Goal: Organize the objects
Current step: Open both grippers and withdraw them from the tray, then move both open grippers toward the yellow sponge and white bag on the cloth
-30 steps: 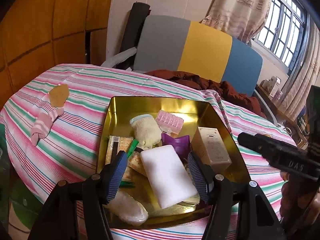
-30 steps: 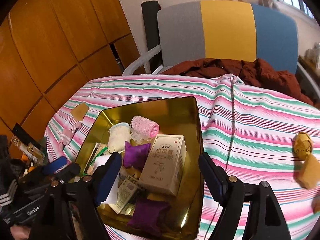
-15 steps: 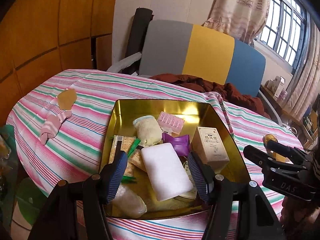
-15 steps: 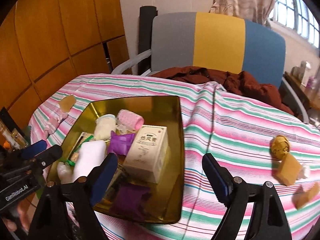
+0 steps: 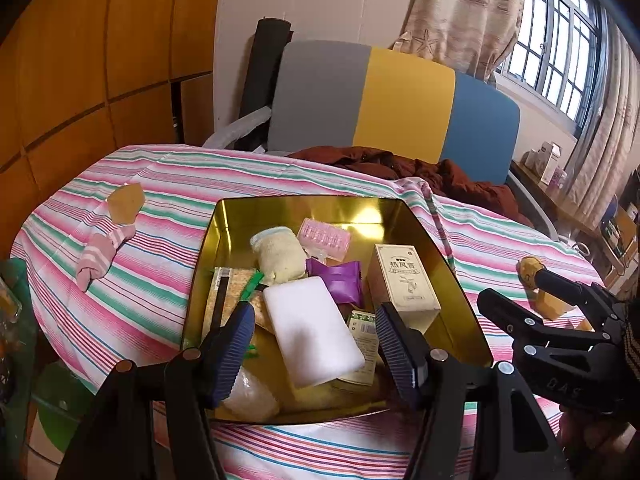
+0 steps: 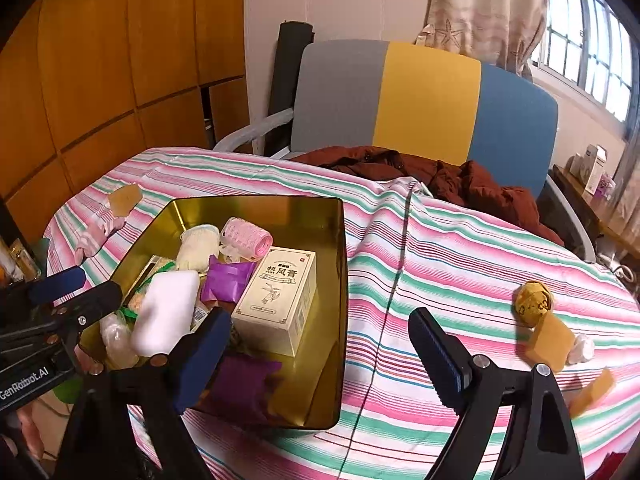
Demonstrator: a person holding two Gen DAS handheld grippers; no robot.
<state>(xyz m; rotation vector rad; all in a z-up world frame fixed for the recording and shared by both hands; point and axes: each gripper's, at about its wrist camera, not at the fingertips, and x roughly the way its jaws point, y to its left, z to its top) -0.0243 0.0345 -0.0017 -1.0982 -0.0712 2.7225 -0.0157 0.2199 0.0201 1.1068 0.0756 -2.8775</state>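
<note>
Well along, judging by the gold tin tray (image 5: 224, 240) on the striped tablecloth (image 6: 460, 248): already loaded with a white sponge block (image 5: 312, 332), cream herbal-balm box (image 6: 276, 296), pink hair roller (image 6: 246, 238), rolled cream sock (image 5: 278, 254), purple sachet (image 5: 340, 284) and a second purple packet (image 6: 240, 384) near the front edge, plus flatter wrapped packets underneath, hard to identify. Still outside the tray: a pink striped sock (image 5: 100, 252) with a tan cardboard tag (image 5: 126, 204) on the left side of the cloth; on the right, a round gold-wrapped ball (image 6: 534, 304), a tan wrapped block (image 6: 548, 342) touching it, a small white item just beside that, and another tan piece (image 6: 596, 390) nearer the edge. Left gripper (image 5: 314, 352) spread wide over the tray's near end, framing the sponge, holding nothing. Right gripper (image 6: 320, 356) likewise wide apart and empty, hanging over the tray's right rim and bare cloth. Probably next: right-side strays, then the sock.
</note>
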